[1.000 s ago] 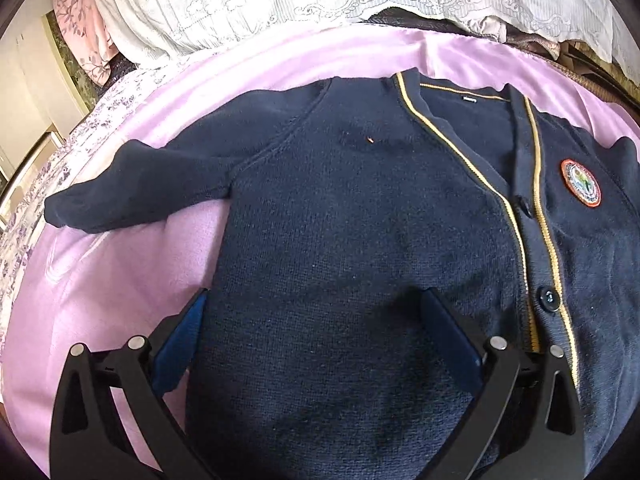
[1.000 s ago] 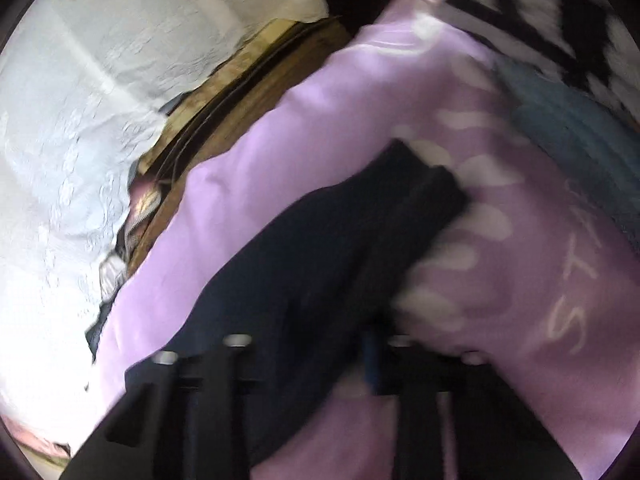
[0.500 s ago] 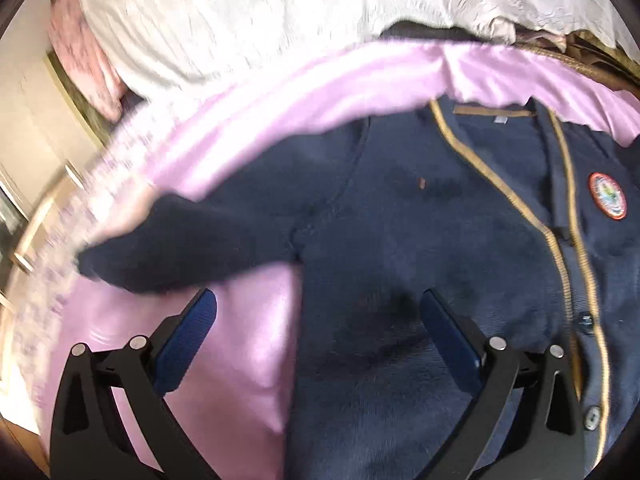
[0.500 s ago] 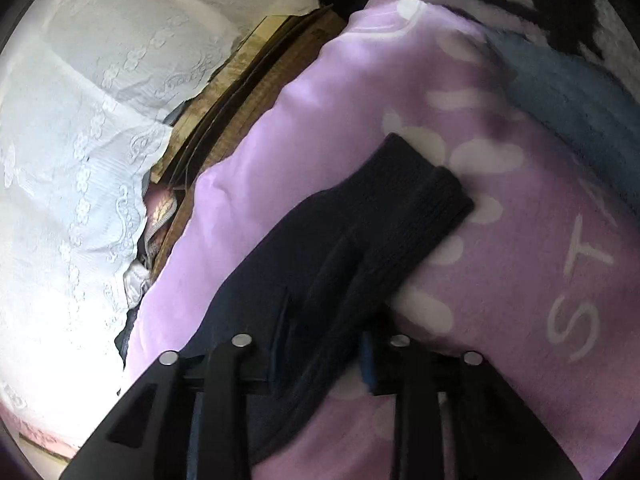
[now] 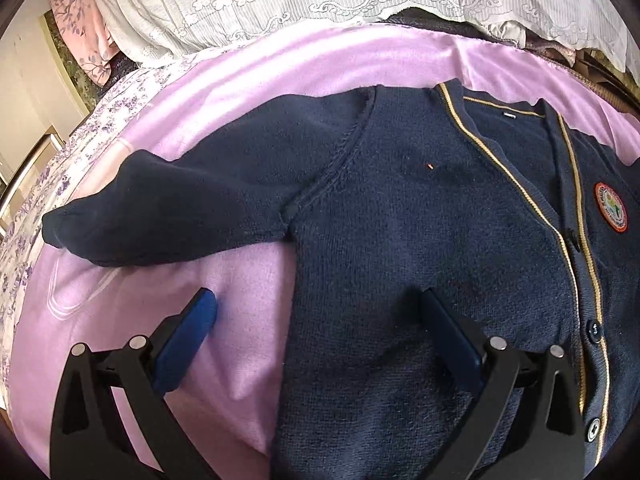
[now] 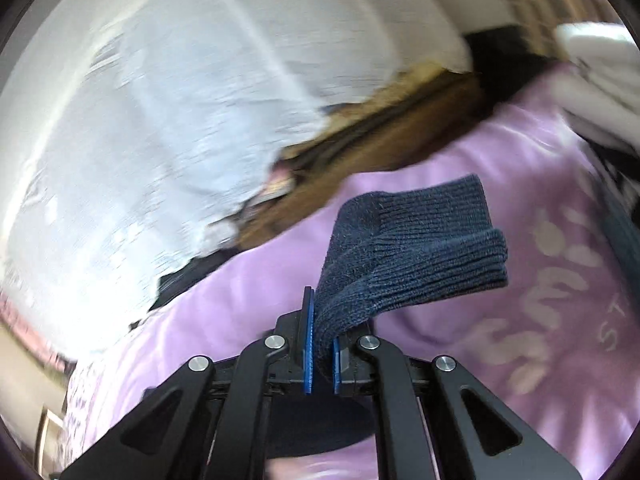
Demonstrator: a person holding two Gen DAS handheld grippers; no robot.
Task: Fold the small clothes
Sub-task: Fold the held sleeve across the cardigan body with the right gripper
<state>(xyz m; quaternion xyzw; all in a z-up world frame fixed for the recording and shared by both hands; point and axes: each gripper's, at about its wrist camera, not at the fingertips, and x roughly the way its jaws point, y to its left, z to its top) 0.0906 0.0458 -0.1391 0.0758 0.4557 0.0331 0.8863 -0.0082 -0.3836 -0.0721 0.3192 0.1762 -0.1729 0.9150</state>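
Two grippers work one navy cardigan (image 5: 420, 248) spread on a lilac bedspread (image 5: 132, 308): the right gripper (image 6: 321, 354) pinches the ribbed cuff (image 6: 416, 248) of one sleeve, raised off the bed, while the left gripper (image 5: 320, 320) hovers spread wide over the cardigan's side edge. Folding looks barely begun; the other sleeve (image 5: 168, 208) lies outstretched, the buttoned body flat and unfolded.

Right tongs (image 6: 320, 344) have pinched and lifted the sleeve cuff (image 6: 416, 256).
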